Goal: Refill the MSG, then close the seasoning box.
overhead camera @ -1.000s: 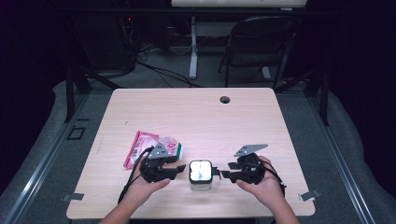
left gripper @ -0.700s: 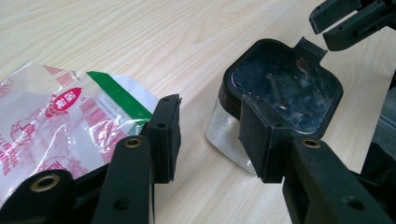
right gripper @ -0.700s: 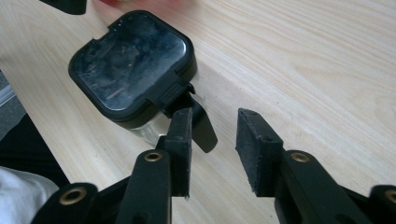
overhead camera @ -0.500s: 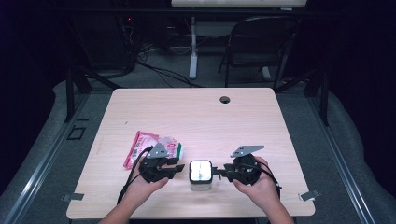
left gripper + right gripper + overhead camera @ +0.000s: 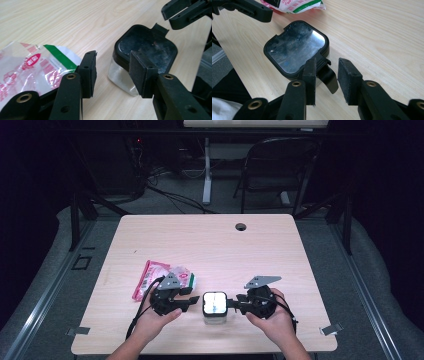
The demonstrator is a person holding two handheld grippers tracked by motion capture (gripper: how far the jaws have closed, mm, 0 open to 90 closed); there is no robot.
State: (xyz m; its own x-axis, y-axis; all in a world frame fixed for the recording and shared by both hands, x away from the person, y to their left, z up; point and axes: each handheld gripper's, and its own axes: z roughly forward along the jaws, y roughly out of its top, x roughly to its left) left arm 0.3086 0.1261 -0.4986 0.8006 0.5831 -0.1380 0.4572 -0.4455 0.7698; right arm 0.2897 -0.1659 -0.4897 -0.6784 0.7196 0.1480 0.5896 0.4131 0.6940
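Near the worktop's front edge, we flank the lidded jar [image 5: 214, 307]: both tools' jaws just reopened partway, left tool [image 5: 113, 72] empty, right tool [image 5: 326, 80] loosely straddling the lid's latch [image 5: 328, 76], still undone.

The lidded container [image 5: 214, 307] sits on the bench [image 5: 210, 245] near its front edge, between my 2 grippers: left gripper [image 5: 192, 303] just to its left, right gripper [image 5: 233, 304] just to its right. The packet [image 5: 152, 279] lies behind my left gripper.
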